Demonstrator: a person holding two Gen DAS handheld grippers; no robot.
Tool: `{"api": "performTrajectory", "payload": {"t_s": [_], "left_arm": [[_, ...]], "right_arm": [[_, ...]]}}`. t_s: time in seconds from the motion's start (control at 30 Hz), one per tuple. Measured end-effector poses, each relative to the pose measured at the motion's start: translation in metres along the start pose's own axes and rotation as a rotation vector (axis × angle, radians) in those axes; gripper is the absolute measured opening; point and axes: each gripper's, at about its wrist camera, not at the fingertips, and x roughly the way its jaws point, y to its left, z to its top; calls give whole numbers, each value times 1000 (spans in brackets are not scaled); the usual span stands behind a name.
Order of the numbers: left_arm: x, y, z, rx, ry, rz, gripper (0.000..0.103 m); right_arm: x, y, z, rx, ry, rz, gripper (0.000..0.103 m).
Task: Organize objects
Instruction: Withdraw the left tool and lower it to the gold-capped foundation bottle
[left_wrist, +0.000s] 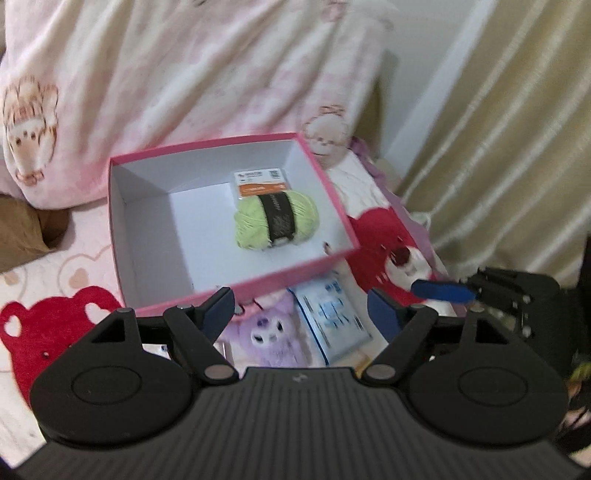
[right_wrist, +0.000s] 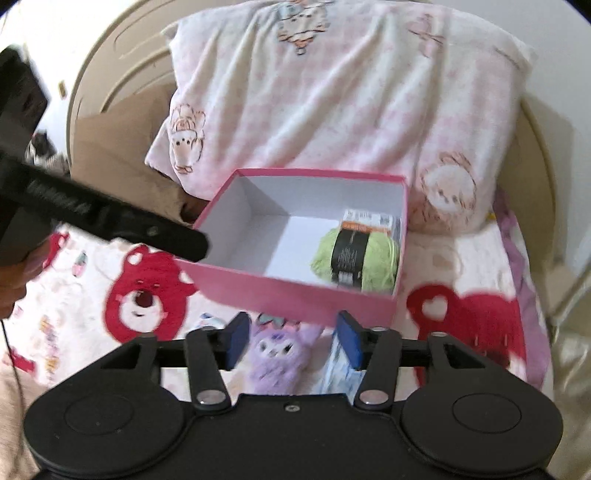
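Pink box (left_wrist: 236, 291) holds yarn (left_wrist: 275, 219); both tools gape empty; only right view shows headboard (right_wrist: 110, 55).

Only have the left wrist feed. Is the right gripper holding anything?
Observer: No. The right gripper is open with nothing between its pads; the purple plush lies on the blanket beyond them.
Operator: Is my left gripper clear of the box?
Observer: Seen from the right wrist, the left gripper has its tip overlapping the pink box at the left corner; I cannot tell if they touch.
Operator: What's behind the pillow?
Observer: A curved beige headboard rises behind the pillow.
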Motion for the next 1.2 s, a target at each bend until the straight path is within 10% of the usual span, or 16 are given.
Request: {"api": "performTrajectory", "payload": {"t_s": [0.43, 1.03, 1.2], "left_arm": [[-35, -69, -79, 225, 65, -22, 85], [69, -46, -159, 198, 36, -122, 80], [100, -42, -169, 183, 18, -128, 63]], "right_arm": [[-46, -18, -75, 213, 84, 13, 76], [36, -58, -140, 520, 216, 74, 78], [60, -66, -143, 615, 242, 85, 78]]}}
